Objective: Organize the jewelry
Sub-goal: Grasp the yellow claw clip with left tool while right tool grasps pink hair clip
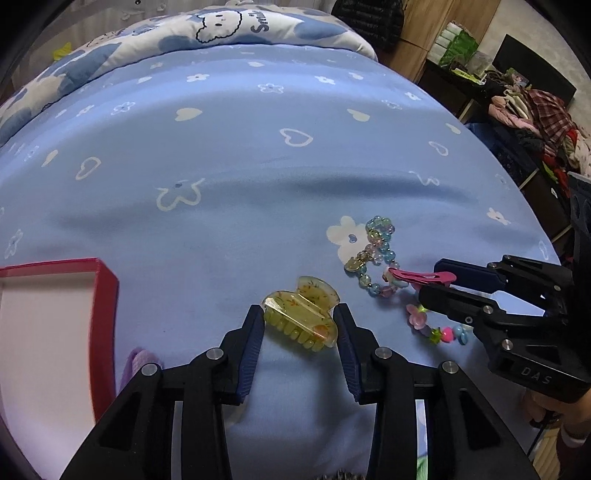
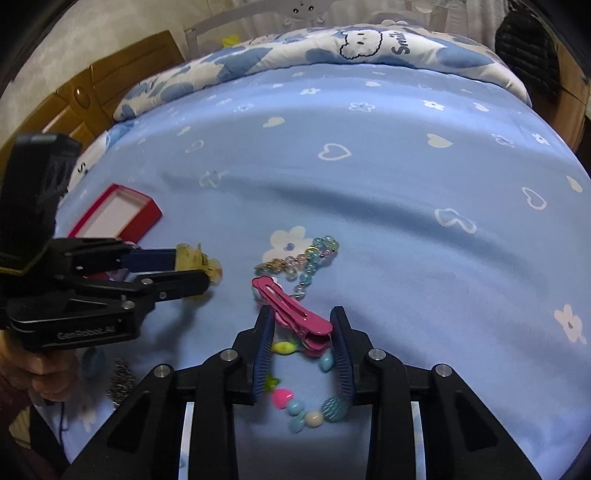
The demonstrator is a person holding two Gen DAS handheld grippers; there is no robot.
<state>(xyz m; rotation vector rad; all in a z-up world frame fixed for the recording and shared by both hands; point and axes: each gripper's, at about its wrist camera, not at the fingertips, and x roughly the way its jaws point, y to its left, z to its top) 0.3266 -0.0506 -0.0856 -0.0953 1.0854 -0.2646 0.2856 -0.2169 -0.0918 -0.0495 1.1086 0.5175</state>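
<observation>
On the blue bed sheet (image 1: 221, 166) a translucent yellow claw clip (image 1: 303, 317) sits between the pads of my left gripper (image 1: 299, 310), which press its two sides. Seen from the right wrist, that left gripper (image 2: 192, 267) holds the yellow clip (image 2: 188, 258) low over the sheet. My right gripper (image 2: 301, 314) is shut on a pink hair clip (image 2: 295, 310), lying slantwise between its pads. The left wrist view shows the right gripper (image 1: 430, 278) pinching the pink clip (image 1: 424, 276). An open red box (image 1: 107, 288) with a white inside lies at the left.
A clear blue bead bracelet (image 2: 317, 254) lies just beyond the pink clip, and a colourful bead bracelet (image 2: 303, 406) lies under the right gripper. A purple item (image 1: 140, 362) lies by the box. A folded quilt (image 1: 221, 26) is at the far end; cluttered shelves (image 1: 535, 122) stand on the right.
</observation>
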